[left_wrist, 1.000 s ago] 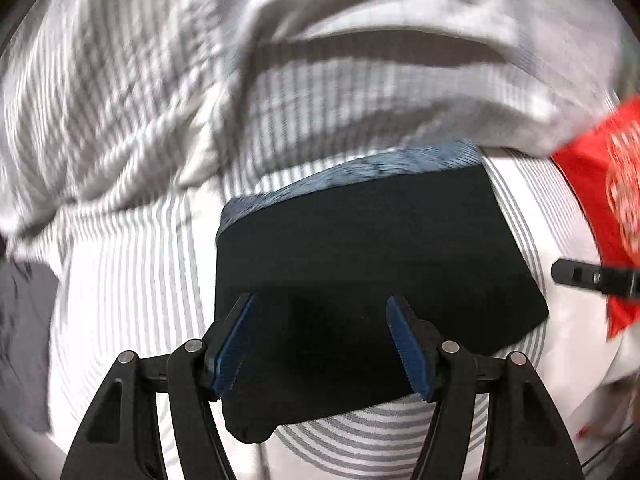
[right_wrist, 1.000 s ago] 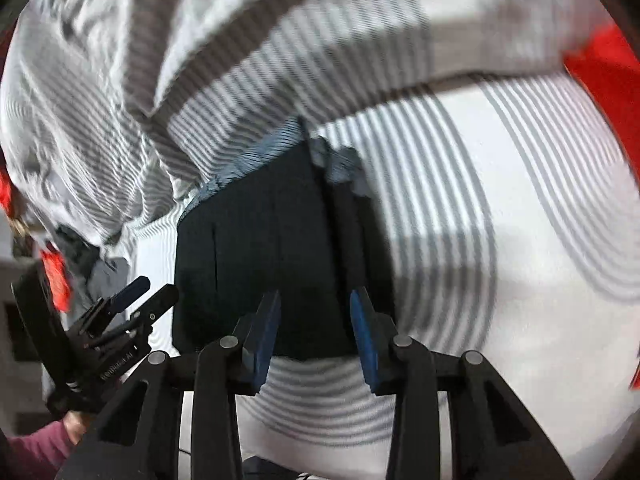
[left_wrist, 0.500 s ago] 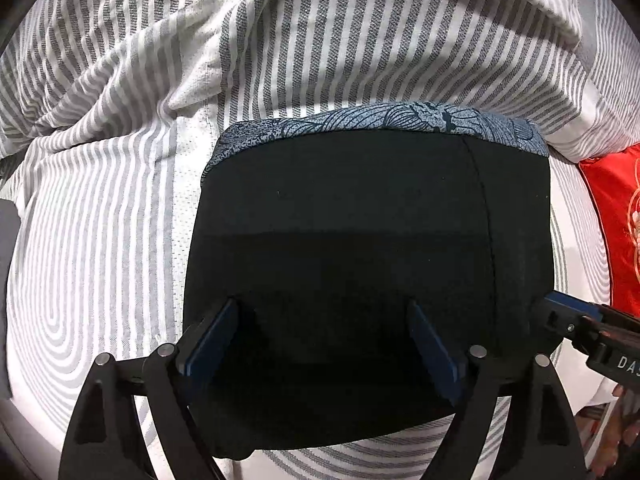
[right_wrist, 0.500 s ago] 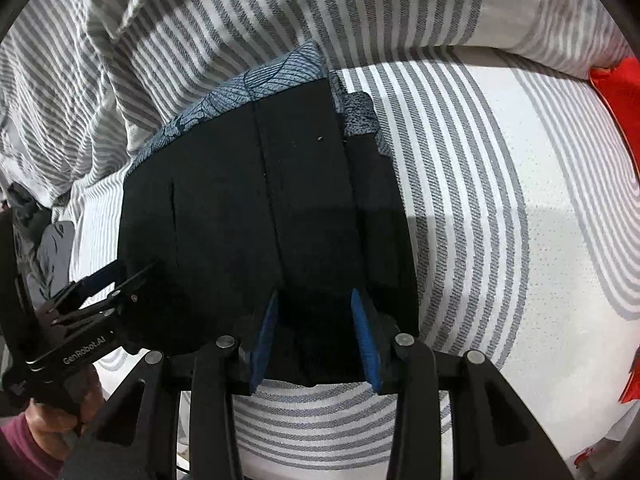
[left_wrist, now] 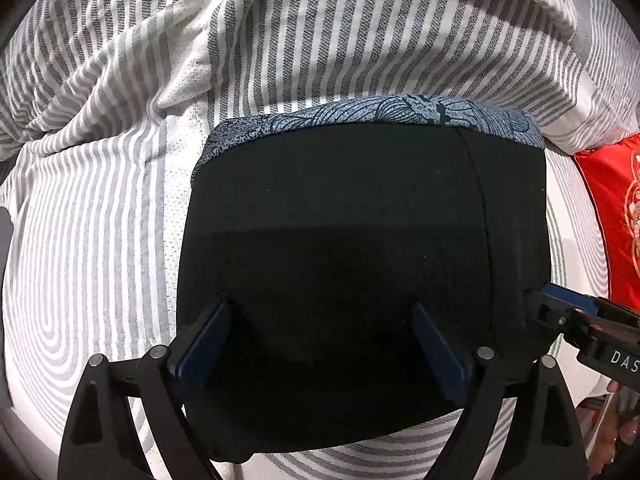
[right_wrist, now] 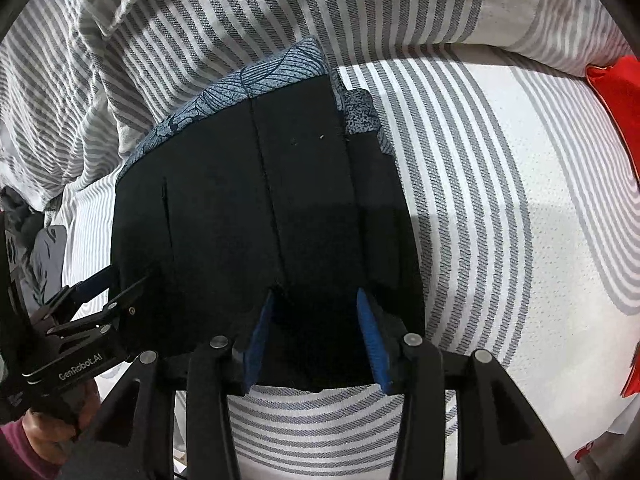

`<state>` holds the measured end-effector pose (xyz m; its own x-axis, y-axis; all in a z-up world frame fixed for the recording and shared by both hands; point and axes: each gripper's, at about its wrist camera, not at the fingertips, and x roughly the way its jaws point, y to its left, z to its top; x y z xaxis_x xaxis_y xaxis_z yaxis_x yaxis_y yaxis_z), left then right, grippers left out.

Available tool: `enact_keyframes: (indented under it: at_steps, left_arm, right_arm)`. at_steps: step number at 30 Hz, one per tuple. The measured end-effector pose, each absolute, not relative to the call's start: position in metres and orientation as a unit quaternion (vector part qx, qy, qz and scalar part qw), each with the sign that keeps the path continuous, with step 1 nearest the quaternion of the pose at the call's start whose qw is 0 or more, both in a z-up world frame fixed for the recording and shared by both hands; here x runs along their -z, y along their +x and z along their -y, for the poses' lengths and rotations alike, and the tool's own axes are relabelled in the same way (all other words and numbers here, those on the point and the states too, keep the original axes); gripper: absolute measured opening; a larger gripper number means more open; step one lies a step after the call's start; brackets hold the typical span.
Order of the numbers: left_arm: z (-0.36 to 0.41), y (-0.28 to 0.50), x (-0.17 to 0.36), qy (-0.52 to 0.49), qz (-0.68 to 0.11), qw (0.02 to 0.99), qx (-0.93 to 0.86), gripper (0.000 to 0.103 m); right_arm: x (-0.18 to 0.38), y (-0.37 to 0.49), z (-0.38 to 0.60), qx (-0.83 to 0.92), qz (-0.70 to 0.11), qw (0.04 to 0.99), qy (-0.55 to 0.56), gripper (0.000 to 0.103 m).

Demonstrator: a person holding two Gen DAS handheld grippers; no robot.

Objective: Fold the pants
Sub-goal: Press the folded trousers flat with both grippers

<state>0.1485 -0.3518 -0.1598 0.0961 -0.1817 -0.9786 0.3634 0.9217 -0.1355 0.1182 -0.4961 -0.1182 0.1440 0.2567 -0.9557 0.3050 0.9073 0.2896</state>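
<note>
Black folded pants with a blue patterned waistband lie flat on the striped bed. My left gripper points down over their near edge. Its jaws are opening wide, the cloth lies between the pads, and they do not press it. In the right wrist view the same pants lie under my right gripper at their near right corner. Its jaws are opening too, with black cloth between the blue pads. The left gripper shows at the pants' left side.
A white mattress cover with grey stripes lies under the pants. A rumpled striped duvet lies behind them. A red cushion sits at the right, a grey garment at the left. A person's hand holds the left gripper.
Both grippers have come down close onto the pants, which now fill more of each view. The left jaws have spread much wider; the right jaws have widened a little.
</note>
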Motion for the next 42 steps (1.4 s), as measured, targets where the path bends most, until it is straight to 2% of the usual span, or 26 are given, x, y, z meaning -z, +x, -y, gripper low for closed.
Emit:
enact_keyframes:
  at_steps: [29, 33, 37, 42]
  left_arm:
    - [0.351, 0.153, 0.169, 0.079, -0.650, 0.727, 0.207, 0.098]
    - [0.352, 0.153, 0.171, 0.071, -0.651, 0.731, 0.194, 0.100]
    - [0.351, 0.151, 0.173, 0.068, -0.647, 0.735, 0.191, 0.101]
    - [0.353, 0.151, 0.174, 0.069, -0.648, 0.735, 0.189, 0.101]
  right_arm:
    - [0.121, 0.120, 0.482, 0.043, -0.641, 0.739, 0.203, 0.049]
    - [0.108, 0.129, 0.484, 0.041, -0.648, 0.734, 0.199, 0.050]
    - [0.086, 0.147, 0.499, 0.042, -0.609, 0.760, 0.225, 0.050]
    - [0.090, 0.190, 0.518, 0.055, -0.602, 0.753, 0.260, 0.050]
